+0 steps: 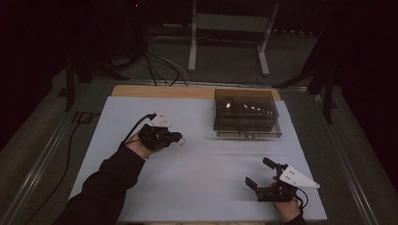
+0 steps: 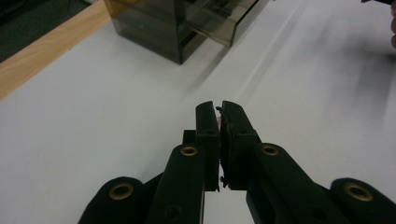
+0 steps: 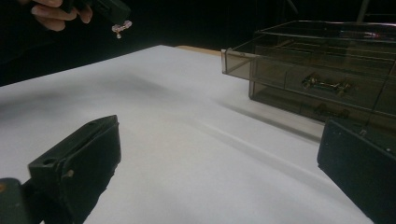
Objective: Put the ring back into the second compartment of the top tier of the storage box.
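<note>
- Left tongs [image 1: 179, 138] are clenched on a small pinkish trinket [image 3: 120, 27], perhaps an earring; it dangles from the tips above the bench, too small and blurred to name for sure.
- Between the black jaws in the left gripper view only a sliver of pink [image 2: 219, 122] shows; the rest of the trinket is hidden by the pads.
- Right tongs [image 1: 261, 173] are released, jaws wide apart with nothing between them, low over the white sheet [image 1: 202, 187] at the near right corner of the bench.
- Both right jaws are cut off by the frame edges in the right gripper view.
- Smoky clear drawer box [image 1: 245, 112] stands at the far right of the sheet, well apart from both tongs, its lowest drawer [image 1: 248, 134] pulled slightly out.
- Something metallic [image 3: 327, 85] glints inside one drawer; what it is cannot be made out.
- Bare wood of the bench [image 1: 159, 91] shows along the far edge; the room beyond is dark, with cables [image 1: 159, 65] and a white stand [image 1: 230, 28] dimly visible on the floor.
</note>
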Demonstrator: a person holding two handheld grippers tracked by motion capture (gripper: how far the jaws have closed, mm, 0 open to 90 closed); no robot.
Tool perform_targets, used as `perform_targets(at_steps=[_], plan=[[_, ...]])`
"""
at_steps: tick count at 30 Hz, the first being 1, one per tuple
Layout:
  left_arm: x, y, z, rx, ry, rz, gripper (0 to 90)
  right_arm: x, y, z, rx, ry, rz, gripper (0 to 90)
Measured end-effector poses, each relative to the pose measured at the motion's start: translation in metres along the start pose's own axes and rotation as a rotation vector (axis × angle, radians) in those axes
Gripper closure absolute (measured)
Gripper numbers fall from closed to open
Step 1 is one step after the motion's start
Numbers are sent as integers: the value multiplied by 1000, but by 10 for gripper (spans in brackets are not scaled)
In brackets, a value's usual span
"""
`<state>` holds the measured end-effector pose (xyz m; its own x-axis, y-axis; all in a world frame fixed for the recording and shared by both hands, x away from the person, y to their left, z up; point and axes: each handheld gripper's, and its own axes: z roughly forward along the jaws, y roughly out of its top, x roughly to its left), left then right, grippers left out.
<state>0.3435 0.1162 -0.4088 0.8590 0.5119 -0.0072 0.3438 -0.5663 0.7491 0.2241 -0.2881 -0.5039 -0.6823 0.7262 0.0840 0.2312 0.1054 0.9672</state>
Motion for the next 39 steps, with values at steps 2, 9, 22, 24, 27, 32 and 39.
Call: perform_targets(at_steps=[2, 9, 22, 24, 27, 32, 39], plan=[[-1, 4, 2, -2, -4, 3, 883, 0, 0, 0, 0, 0, -1, 0], [-4, 16, 11, -14, -18, 7, 883, 0, 0, 0, 0, 1, 2, 0], [-8, 36, 29, -28, -23, 17, 883, 0, 0, 0, -1, 5, 5, 0], [-9, 39, 32, -21, -23, 25, 882, 0, 0, 0, 1, 2, 3, 0], [-10, 43, 39, -6, -30, 35, 882, 0, 0, -1, 0, 2, 4, 0], [-12, 52, 48, -13, -44, 34, 882, 0, 0, -1, -2, 7, 2, 0], [-17, 67, 59, -11, -68, 47, 882, 0, -1, -1, 0, 7, 3, 0]])
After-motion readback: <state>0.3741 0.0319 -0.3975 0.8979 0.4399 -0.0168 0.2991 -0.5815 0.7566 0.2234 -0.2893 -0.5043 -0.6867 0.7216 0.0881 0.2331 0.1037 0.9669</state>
